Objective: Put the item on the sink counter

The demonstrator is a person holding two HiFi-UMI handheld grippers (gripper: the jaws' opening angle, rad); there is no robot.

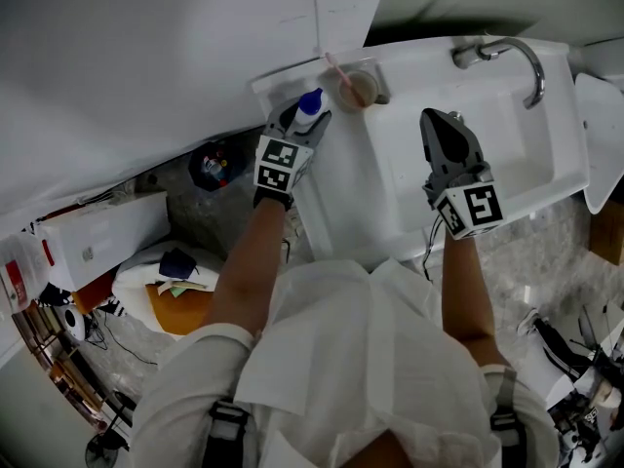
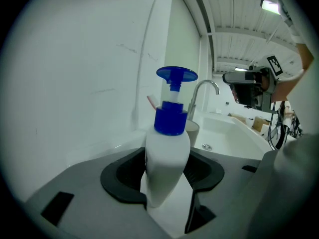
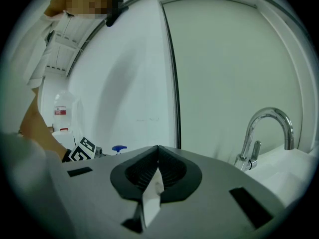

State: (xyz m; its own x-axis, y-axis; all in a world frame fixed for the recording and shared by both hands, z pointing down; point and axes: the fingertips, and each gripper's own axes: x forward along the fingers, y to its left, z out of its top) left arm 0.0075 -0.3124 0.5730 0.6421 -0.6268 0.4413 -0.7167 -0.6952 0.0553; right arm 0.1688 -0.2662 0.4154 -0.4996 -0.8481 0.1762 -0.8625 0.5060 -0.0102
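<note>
The left claw (image 1: 304, 123) is clamped on the soap bottle (image 2: 167, 168), which seems to stand on the tabletop (image 1: 341, 183) by a cup (image 1: 358, 88), so next it should let go gently, while the right claw (image 1: 439, 123) waits closed and empty.

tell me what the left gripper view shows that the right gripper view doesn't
Only the left gripper view: the white body of the pump bottle between the fingers of the left gripper, a cup behind it, the basin drain. Only the right gripper view: the right gripper with fingers meeting and nothing between, the other gripper's marker cube, a red-and-white label on the wall. Both: the faucet, the bottle's blue pump head, the white wall.
</note>
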